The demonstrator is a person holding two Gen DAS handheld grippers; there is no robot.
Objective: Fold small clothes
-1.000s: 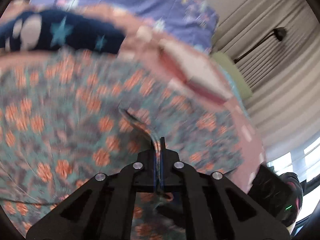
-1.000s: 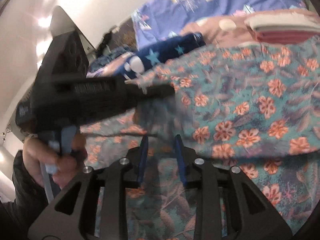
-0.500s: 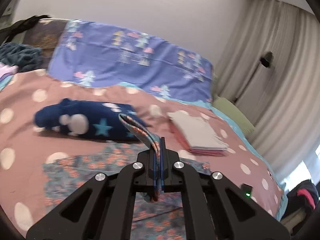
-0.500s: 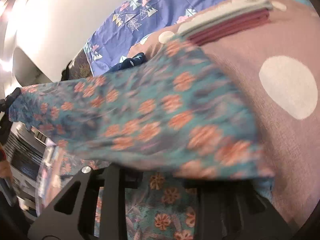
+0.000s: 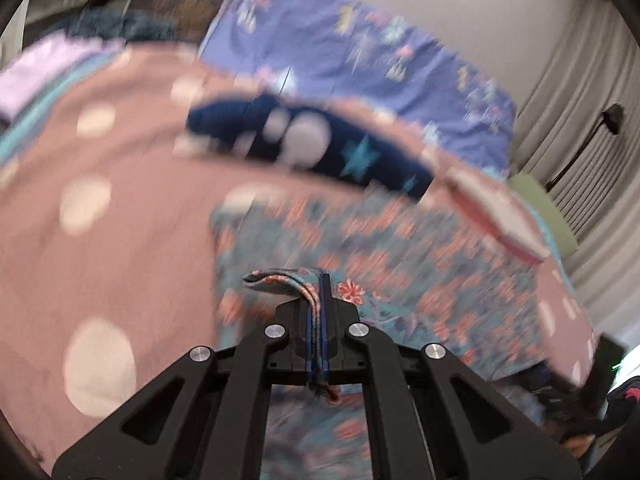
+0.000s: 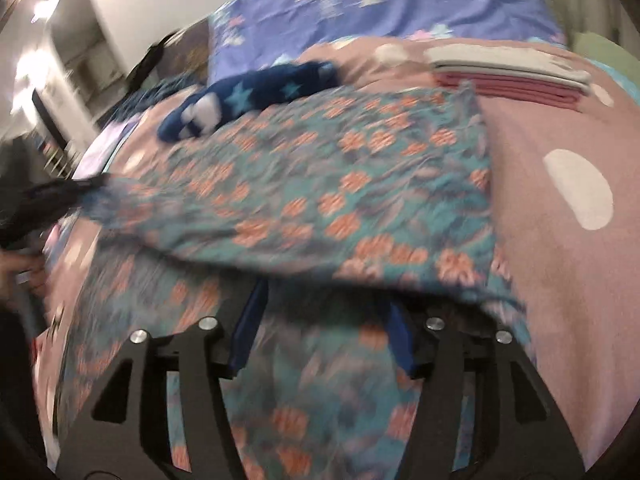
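Floral garment [image 6: 320, 184], teal with orange blossoms, lies spread over the pink dotted bedspread [image 6: 560, 260], its far edge just short of the folded stack [image 6: 508, 76] and its far-left corner touching the rolled navy star cloth [image 6: 244, 96]. I have one edge of it clamped in my left gripper [image 5: 318, 312], fingers pressed tight with the hem pinched between them and a loop of cloth standing out to the left. My right gripper [image 6: 320, 328] has just been opening; its blue fingers [image 6: 248, 324] stand apart, and a draped fold hangs across their tips, so I cannot tell whether any cloth is between them. I judge the step to be carrying the held edge across to make a fold. To do it well I would keep the hem taut and low, lay it squarely on the opposite edge, and let go only once both layers match. My left view shows the pinch itself and the curtains [image 5: 592, 92] at far right; it shows nothing of the right tool. My right view shows the lifted sheet running off left to the left tool and a hand [image 6: 16, 272], both blurred.
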